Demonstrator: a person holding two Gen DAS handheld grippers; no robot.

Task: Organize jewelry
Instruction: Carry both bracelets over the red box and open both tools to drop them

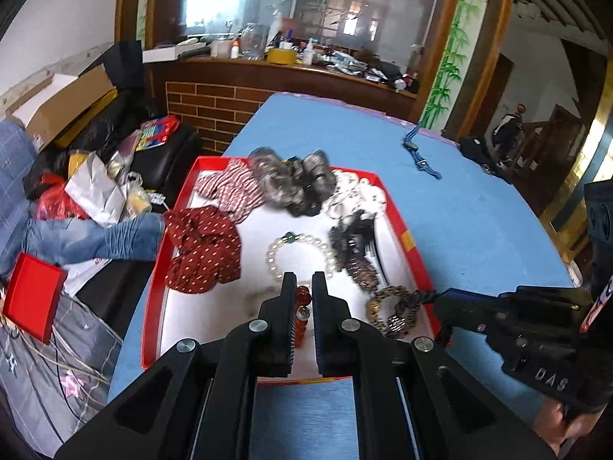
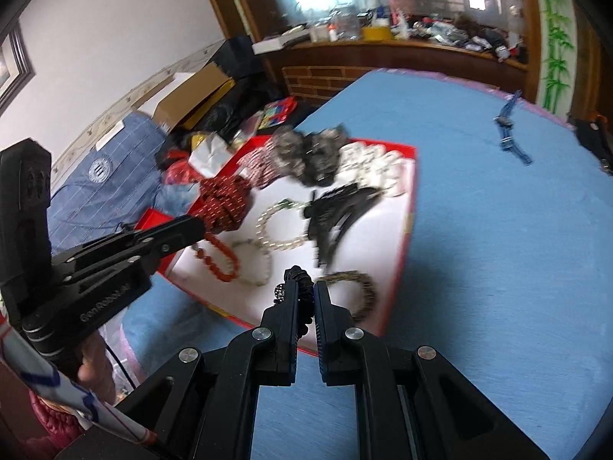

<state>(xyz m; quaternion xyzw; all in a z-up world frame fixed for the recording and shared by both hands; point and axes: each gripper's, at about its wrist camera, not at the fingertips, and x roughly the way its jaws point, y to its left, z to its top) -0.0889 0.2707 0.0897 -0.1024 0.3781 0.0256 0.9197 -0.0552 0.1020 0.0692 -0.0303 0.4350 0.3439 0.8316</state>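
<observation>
A red tray (image 1: 153, 291) with a white floor sits on the blue table; it also shows in the right wrist view (image 2: 412, 199). It holds scrunchies, a pearl bracelet (image 1: 276, 253), black hair clips (image 1: 352, 241) and a leopard-print bracelet (image 1: 394, 310). My left gripper (image 1: 304, 281) is shut on a red bead bracelet (image 1: 302, 295), which hangs between its fingers over the tray's near end and shows in the right wrist view (image 2: 220, 264). My right gripper (image 2: 305, 285) is shut on a black beaded bracelet (image 2: 299, 276) above the tray's near right corner.
A blue strap item (image 1: 419, 153) lies alone on the far table (image 1: 459, 211). A cluttered sofa with clothes, bags and a small red box (image 1: 32, 303) stands left of the table. A brick counter with bottles is behind.
</observation>
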